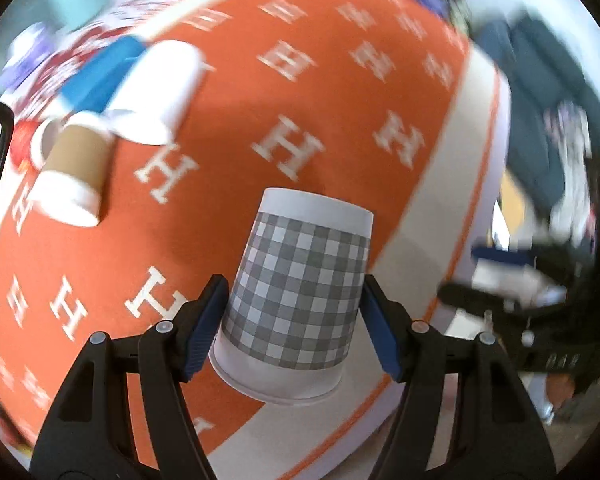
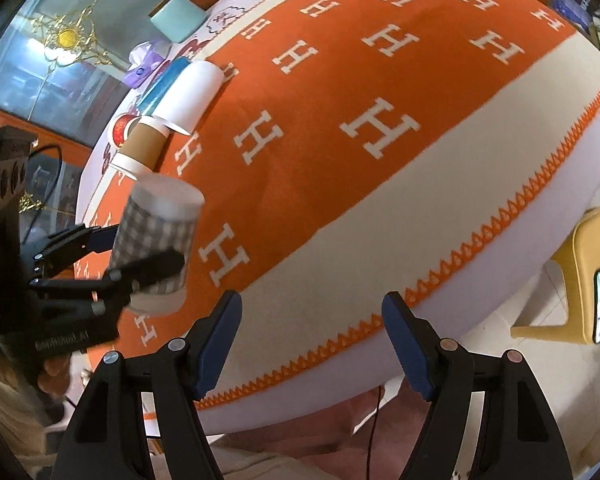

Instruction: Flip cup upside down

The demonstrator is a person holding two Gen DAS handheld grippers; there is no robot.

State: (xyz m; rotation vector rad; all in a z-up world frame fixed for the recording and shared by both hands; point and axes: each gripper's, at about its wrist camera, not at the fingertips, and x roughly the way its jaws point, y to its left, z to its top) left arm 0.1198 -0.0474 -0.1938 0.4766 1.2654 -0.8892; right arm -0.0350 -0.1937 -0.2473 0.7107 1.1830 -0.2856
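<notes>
My left gripper pinches the checked cup by its sides, base uppermost and rim lowest, tilted, above the near edge of the orange blanket. My right gripper stands spread, holding nothing, off that near edge. A brown-sleeved cup and a white cup lie on their sides by the far left edge.

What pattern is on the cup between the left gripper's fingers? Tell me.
Grey-and-white check on the cup, clearest in the left wrist view.
</notes>
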